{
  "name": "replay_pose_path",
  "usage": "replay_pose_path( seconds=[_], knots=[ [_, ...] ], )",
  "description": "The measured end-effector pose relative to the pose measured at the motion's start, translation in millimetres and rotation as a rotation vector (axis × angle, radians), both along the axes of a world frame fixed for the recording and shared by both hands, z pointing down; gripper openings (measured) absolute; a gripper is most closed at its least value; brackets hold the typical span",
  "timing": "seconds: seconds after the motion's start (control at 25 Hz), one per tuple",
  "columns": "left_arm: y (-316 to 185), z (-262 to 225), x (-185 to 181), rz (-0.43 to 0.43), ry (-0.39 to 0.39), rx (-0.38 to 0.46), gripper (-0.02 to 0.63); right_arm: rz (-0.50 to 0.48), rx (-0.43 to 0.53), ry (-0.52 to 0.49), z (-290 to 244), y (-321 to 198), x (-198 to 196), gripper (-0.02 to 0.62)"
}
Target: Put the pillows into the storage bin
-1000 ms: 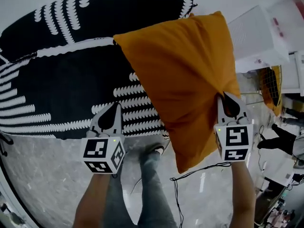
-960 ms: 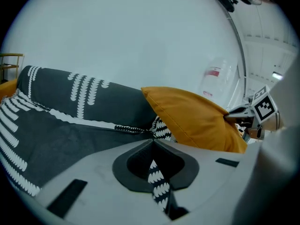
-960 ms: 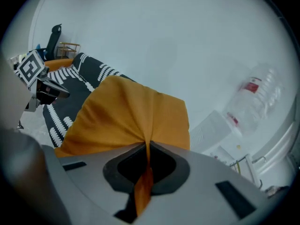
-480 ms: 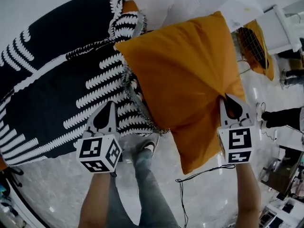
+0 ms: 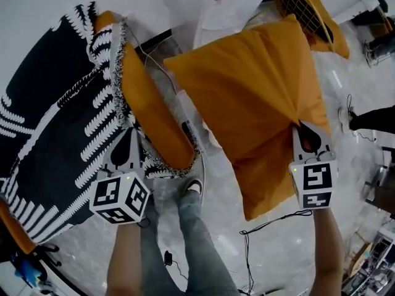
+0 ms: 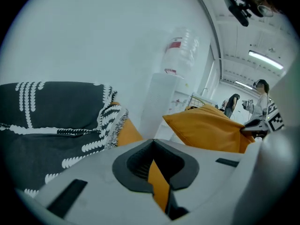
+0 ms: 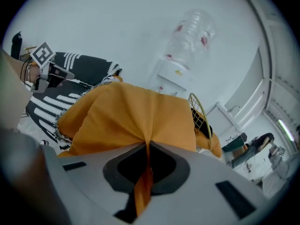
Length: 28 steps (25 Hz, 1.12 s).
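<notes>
A plain orange pillow (image 5: 253, 91) hangs in the air at the right, and my right gripper (image 5: 307, 129) is shut on a pinch of its lower edge. In the right gripper view, orange fabric (image 7: 126, 116) runs between that gripper's (image 7: 146, 146) jaws. At the left hangs a black-and-white patterned pillow (image 5: 55, 116) with an orange back (image 5: 151, 116). My left gripper (image 5: 128, 142) is shut on its edge, and the left gripper view shows orange cloth in that gripper (image 6: 152, 142). A yellow wire storage bin (image 5: 308, 8) stands at the top right with orange fabric inside.
A white water dispenser (image 6: 180, 50) with a bottle on top stands against the wall beside the bin (image 7: 199, 114). The person's legs (image 5: 185, 239) and a thin cable (image 5: 271, 224) are on the pale floor below. Other people stand at the right (image 5: 370, 119).
The view has swung toward the bin, which now shows at the top right. The patterned pillow has turned so its orange back shows. Both grippers keep their hold.
</notes>
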<state>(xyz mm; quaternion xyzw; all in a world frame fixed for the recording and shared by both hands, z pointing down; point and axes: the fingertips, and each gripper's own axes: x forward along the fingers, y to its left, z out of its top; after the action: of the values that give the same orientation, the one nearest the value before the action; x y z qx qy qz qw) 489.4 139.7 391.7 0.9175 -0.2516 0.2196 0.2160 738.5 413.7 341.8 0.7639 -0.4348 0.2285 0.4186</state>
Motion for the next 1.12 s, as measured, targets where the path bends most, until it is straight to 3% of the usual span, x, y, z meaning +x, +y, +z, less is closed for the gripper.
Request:
replay_pose_path(
  seconds=[0.32, 0.64, 1.12],
  knots=[
    [41, -20, 66, 0.127, -0.011, 0.040, 0.011, 0.196, 0.076, -0.085, 24, 59, 29, 0.008],
    [65, -38, 111, 0.309, -0.012, 0.072, 0.011, 0.455, 0.228, -0.172, 47, 60, 23, 0.008],
    [19, -26, 188, 0.483, -0.024, 0.076, 0.011, 0.803, 0.371, -0.268, 75, 32, 37, 0.008]
  ],
)
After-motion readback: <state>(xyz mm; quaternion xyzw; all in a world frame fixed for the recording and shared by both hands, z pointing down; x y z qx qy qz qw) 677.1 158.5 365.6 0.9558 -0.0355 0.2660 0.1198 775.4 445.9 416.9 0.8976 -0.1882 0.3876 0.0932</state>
